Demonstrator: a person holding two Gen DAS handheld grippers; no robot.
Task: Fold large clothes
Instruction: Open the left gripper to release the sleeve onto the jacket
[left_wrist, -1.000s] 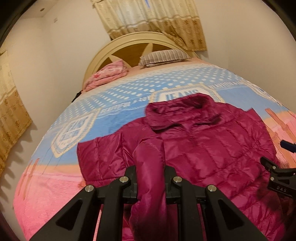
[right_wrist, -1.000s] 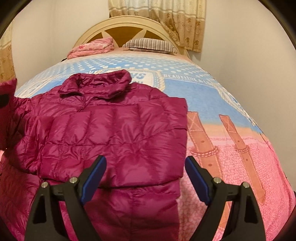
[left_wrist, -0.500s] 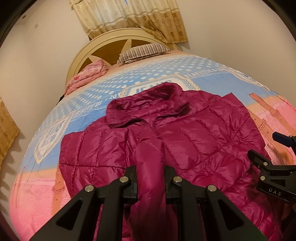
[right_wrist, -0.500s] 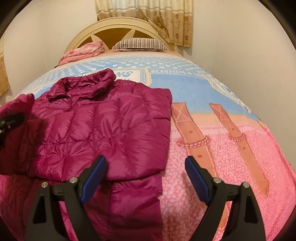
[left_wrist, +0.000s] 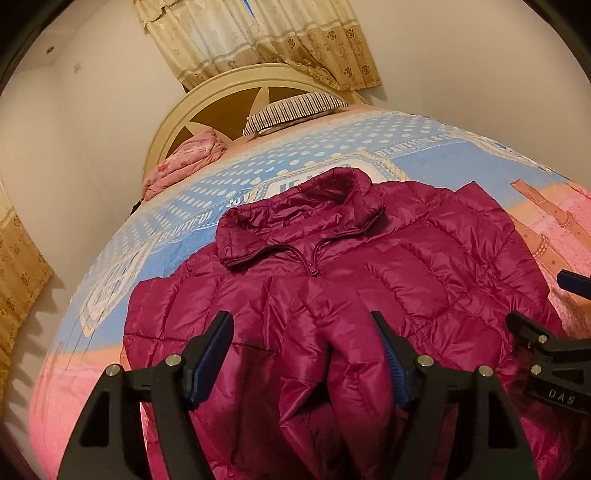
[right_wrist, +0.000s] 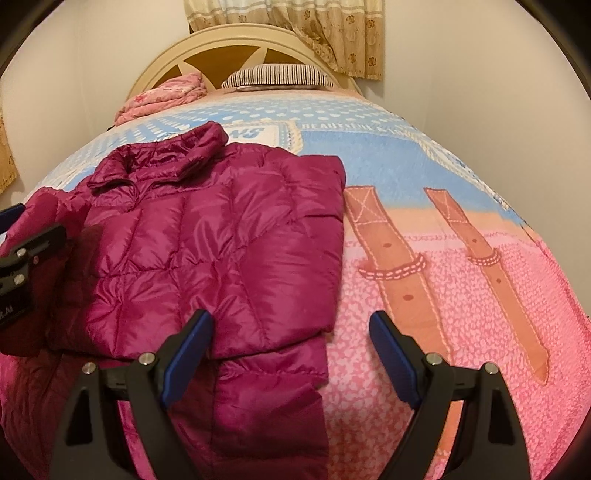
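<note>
Two grippers, one puffy magenta jacket spread collar-away on the bed, so here's how it sits. Left side first: the left gripper has just been opening its jaws, and the sleeve it was carrying now lies loose between them, folded in over the jacket's front, pads not pressing it. The sleeve runs lengthwise straight out from the fingers toward the collar, so it's lined up with the gripper, not across it.

Moving right, the right gripper has its jaws spread wide with nothing in them. The jacket's right edge is already folded in, and the hem flap pokes out just below and between the fingers, slightly nearer the left finger.

My guess: next is folding bottom up toward the collar. The jacket's long axis runs away from both grippers, and both are right at the hem end.
</note>
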